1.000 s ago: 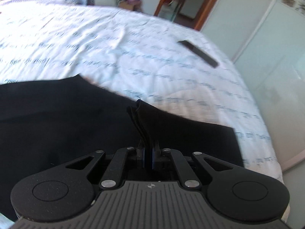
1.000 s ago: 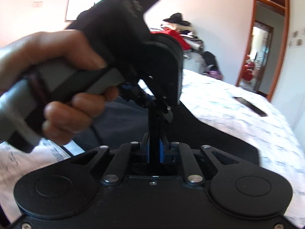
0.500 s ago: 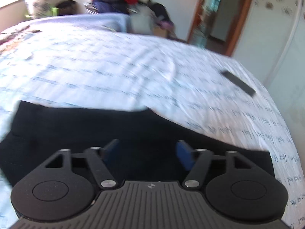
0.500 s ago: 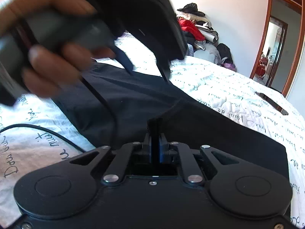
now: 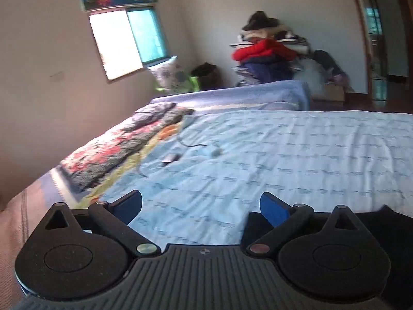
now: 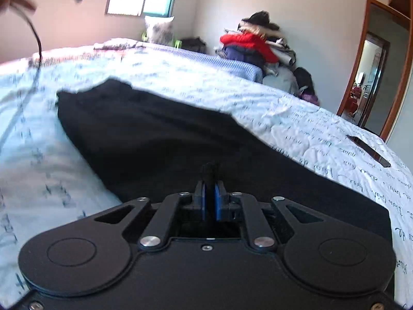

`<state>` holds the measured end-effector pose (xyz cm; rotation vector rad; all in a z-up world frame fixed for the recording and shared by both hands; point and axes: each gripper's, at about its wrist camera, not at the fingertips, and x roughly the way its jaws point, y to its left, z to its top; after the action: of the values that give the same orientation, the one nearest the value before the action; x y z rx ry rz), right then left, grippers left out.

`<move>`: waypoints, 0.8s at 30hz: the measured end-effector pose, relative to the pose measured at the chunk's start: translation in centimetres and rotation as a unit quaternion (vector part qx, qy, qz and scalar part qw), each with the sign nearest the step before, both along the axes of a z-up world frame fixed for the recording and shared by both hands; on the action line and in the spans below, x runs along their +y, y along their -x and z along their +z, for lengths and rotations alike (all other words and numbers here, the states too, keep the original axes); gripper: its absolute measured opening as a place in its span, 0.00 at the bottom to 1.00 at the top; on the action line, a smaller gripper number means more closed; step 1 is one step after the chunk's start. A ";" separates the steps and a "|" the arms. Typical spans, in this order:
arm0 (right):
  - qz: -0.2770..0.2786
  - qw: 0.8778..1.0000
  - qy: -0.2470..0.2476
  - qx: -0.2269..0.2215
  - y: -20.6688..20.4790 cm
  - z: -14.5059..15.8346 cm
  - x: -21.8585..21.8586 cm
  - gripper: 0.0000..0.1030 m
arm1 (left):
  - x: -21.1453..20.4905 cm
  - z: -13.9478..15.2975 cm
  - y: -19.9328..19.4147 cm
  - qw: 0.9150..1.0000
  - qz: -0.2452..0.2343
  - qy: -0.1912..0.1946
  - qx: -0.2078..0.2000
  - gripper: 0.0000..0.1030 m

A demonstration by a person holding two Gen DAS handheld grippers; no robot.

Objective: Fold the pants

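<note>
Readable text: very little. The bedsheet [image 6: 304, 126] carries printed cursive script in dark ink, running in rows over the whole cloth. Right wrist view, toward the sheet's right edge, single words approx. legible: "for", "de", "des", "dans". Reading uncertain; script is loopy and the cloth wrinkled. Near the sheet's left edge the lettering is motion-blurred, not legible. Left wrist view: same rows of script on the sheet [image 5: 296, 160], too soft to read.

My left unit's housing [image 5: 204, 252] has a small round emblem at its front edge, no letters resolvable. No nos., brand names or labels legible elsewhere.
</note>
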<state>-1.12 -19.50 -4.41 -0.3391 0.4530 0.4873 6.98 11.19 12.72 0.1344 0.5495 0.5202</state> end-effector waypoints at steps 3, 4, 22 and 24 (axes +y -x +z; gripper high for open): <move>0.002 1.000 0.017 0.011 0.2 -0.3 0.7 0.10 | -4.2 -3.1 -1.9 0.991 -0.111 0.071 0.036 0.98; 0.001 1.000 0.019 0.013 0.1 -0.5 0.8 0.10 | -6.0 -4.6 -2.7 0.982 -0.154 0.093 0.058 0.98; -0.161 0.985 0.027 0.065 1.0 1.2 -12.0 0.15 | -21.7 -17.0 -6.7 0.929 -0.337 0.060 0.138 0.90; -0.172 0.984 0.007 0.042 -0.7 2.1 -12.3 0.21 | -21.8 -16.4 -7.2 0.932 -0.332 0.069 0.130 0.91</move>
<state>-0.39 -31.75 -2.30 -0.2471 0.5853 0.1611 14.21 -10.56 -3.65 0.2448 0.7517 -0.2029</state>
